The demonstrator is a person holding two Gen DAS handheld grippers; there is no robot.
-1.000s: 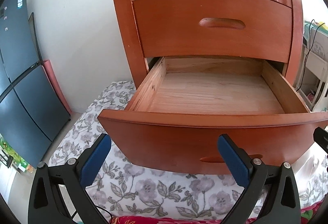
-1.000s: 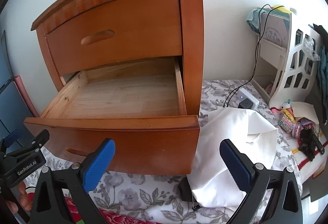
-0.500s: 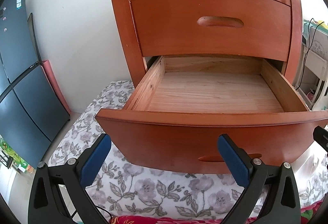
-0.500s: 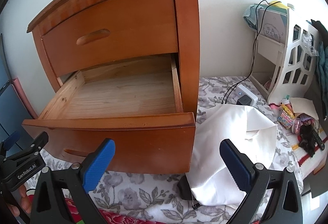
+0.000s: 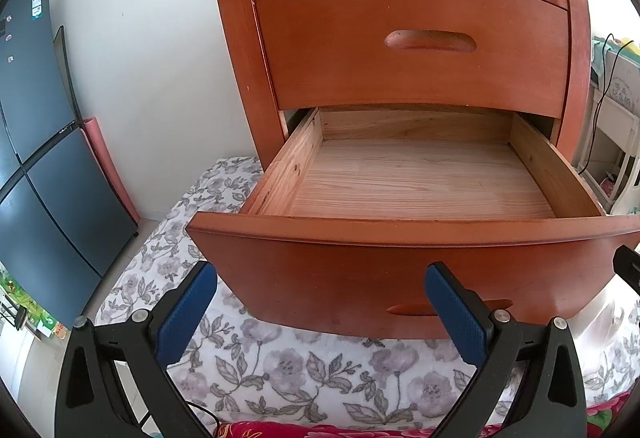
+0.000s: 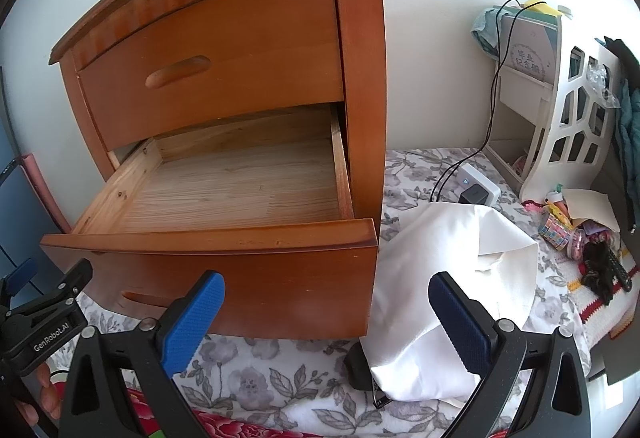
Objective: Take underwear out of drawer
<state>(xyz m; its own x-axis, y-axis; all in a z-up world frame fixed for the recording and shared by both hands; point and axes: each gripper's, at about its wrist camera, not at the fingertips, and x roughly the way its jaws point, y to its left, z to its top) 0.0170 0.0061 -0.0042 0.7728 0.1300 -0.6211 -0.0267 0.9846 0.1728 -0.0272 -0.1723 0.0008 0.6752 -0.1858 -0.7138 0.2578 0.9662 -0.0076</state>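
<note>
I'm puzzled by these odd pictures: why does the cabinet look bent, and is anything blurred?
Left wrist view: fisheye lens bows the cabinet and open drawer; dark corners; sharp. Right wrist view: same bulge, even daylight, white cloth bright, detail legible.

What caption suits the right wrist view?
Open right tool before the pulled-out, bare bottom drawer, white cloth lying beside the cabinet.

A home bedroom: wooden nightstand [image 5: 416, 49] on a floral bedsheet [image 5: 280, 366], white shelf unit [image 6: 568, 117] stuffed with papers and trinkets, charger [image 6: 476, 189] plugged in by the wall, dark refrigerator [image 5: 36, 141] alongside.
</note>
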